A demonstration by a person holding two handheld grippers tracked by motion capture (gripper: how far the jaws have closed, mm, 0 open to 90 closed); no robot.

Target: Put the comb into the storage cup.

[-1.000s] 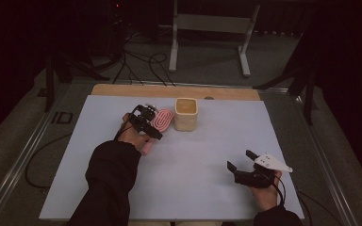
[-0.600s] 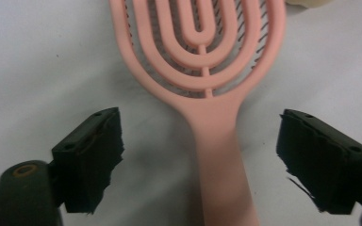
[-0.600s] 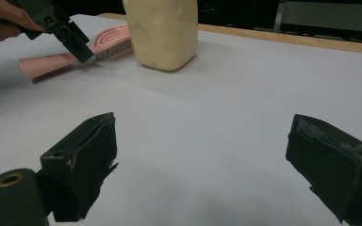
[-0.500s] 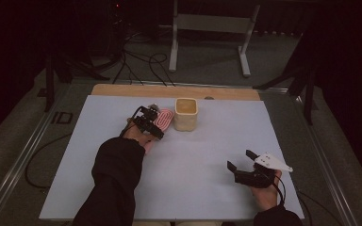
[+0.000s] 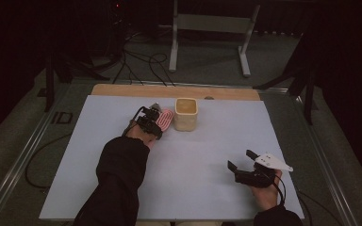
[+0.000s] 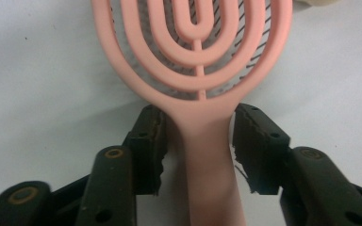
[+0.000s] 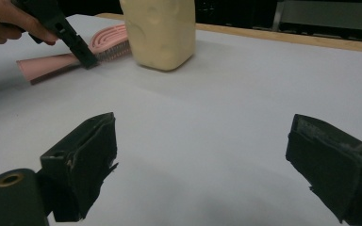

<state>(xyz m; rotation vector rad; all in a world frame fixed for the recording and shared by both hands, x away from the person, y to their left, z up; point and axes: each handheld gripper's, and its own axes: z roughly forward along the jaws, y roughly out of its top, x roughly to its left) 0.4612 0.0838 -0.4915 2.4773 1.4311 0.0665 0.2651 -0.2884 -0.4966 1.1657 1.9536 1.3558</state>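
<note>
A pink hairbrush [image 5: 166, 120] with a looped open head lies flat on the white table top [image 5: 217, 136], right beside a cream cup [image 5: 186, 114]. My left gripper [image 5: 156, 122] reaches it from the near side. In the left gripper view the brush's neck [image 6: 200, 122] sits between the two pads, which have just been closing and stand a hair off each side of it, so my left gripper [image 6: 198, 117] is open. My right gripper [image 5: 239, 159] rests open and empty at the near right. Its own view shows the jaws of the right gripper [image 7: 202, 141] wide apart, with the brush [image 7: 108, 40] and cup [image 7: 160, 33] farther off.
A wooden strip [image 5: 169, 91] runs along the table's far edge. Beyond it on the floor are a metal stand [image 5: 207, 28] and loose cables [image 5: 136, 61]. A metal rail [image 5: 28, 150] borders the table's left side.
My left hand has slid slightly toward the brush, and its jaws have drawn in around the brush's neck. The right hand has stayed put.
</note>
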